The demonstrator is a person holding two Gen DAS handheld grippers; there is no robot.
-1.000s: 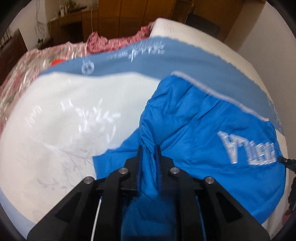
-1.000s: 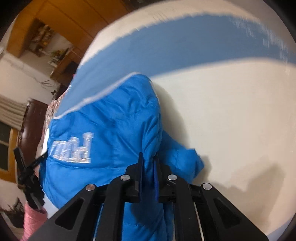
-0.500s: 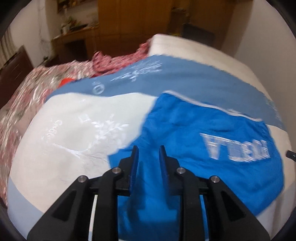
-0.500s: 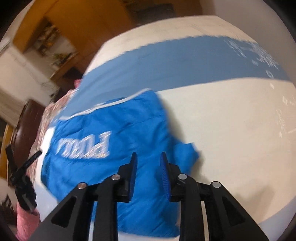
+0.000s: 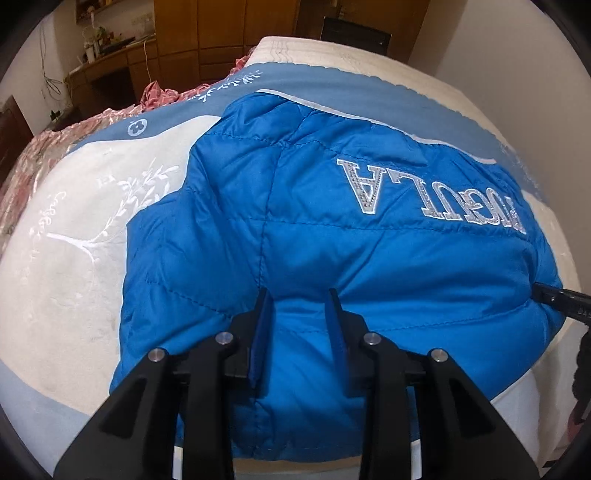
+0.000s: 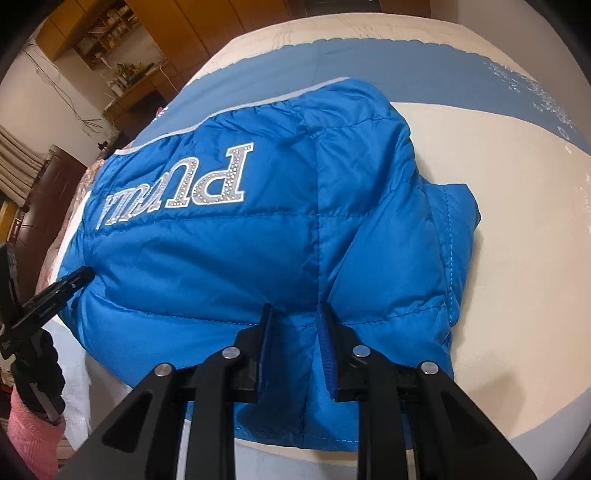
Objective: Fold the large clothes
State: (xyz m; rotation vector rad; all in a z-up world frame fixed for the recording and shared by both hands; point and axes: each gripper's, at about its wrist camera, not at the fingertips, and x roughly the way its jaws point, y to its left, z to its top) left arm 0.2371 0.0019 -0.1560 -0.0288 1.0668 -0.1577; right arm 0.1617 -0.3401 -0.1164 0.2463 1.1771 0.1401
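Blue jacket (image 5: 332, 236) folded on bedspread (image 5: 74, 258), just ahead of left gripper (image 5: 299, 295) and right gripper (image 6: 295, 308), both spread, empty.

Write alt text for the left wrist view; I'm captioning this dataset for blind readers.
A blue quilted jacket with silver lettering lies folded on a white and blue bedspread. The left claw sits open just above the jacket's near edge, gripping nothing. Wooden furniture stands behind the bed.

wooden wardrobe (image 5: 225, 33) and desk (image 5: 107, 70) stand behind the bed (image 5: 74, 229), white walls (image 5: 480, 48).

Sharp, evenly lit, fisheye-warped edges
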